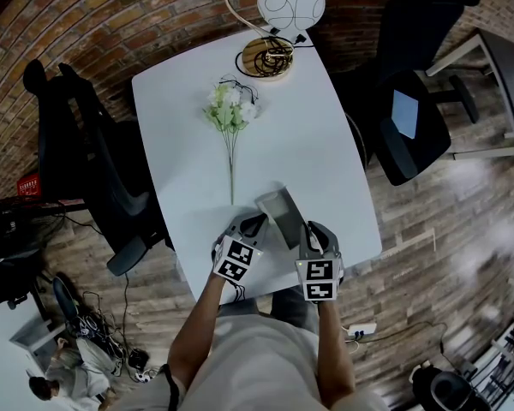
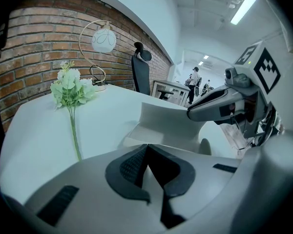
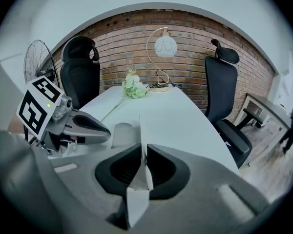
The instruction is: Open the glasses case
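Listing first a white table (image 1: 283,135), running from the near edge toward a brick wall at the far end. Flanking it, a left office chair (image 1: 94,169) and a right office chair (image 1: 415,118), both black. Standing at the far end, a globe lamp (image 1: 289,2) on a brass ring foot. Lying mid-table, left of centre, an artificial flower sprig (image 1: 231,114), stem pointing near.

Working side by side at the near edge, the left gripper (image 2: 146,147) and right gripper (image 3: 142,150), both angling downward. Sitting between them, just right of the stem's end, the glasses case (image 1: 280,214), pale grey, already standing partly open, with its lid (image 2: 171,117) tilting up off the base (image 2: 154,139).

Left jaws pressing together at the tips, seemingly on the base's thin near edge. Right jaws pinching a thin pale flap, seemingly the lid's free edge.

Judging the case light, thin-walled, fairly stiff and smooth, so liable to be sliding on the bare top or slipping from the pads. Favouring a hold on the lid's free lip, away from the hinge, while pinning the base at its near rim.
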### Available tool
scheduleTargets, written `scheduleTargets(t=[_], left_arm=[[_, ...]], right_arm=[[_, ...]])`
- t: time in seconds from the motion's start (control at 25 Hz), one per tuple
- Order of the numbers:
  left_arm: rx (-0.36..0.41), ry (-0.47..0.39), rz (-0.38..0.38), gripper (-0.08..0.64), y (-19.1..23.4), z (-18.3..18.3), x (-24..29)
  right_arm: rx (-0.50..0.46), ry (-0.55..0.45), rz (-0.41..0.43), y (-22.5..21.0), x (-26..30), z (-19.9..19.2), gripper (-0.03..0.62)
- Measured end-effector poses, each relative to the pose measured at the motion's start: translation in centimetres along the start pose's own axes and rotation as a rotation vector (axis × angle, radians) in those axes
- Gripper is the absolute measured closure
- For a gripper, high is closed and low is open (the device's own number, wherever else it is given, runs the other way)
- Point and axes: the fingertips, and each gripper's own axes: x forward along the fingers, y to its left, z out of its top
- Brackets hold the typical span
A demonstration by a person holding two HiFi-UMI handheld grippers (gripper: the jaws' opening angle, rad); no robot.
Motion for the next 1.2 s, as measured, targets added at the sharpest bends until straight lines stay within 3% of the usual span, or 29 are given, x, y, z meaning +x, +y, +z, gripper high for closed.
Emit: scheduleTargets(t=[1.2], left_arm=[[-0.016, 0.005, 0.009, 0.555, 0.0, -0.1, 0.2]], right_arm=[[0.014, -0.012, -0.074, -2.4, 0.7, -0.3, 0.549]])
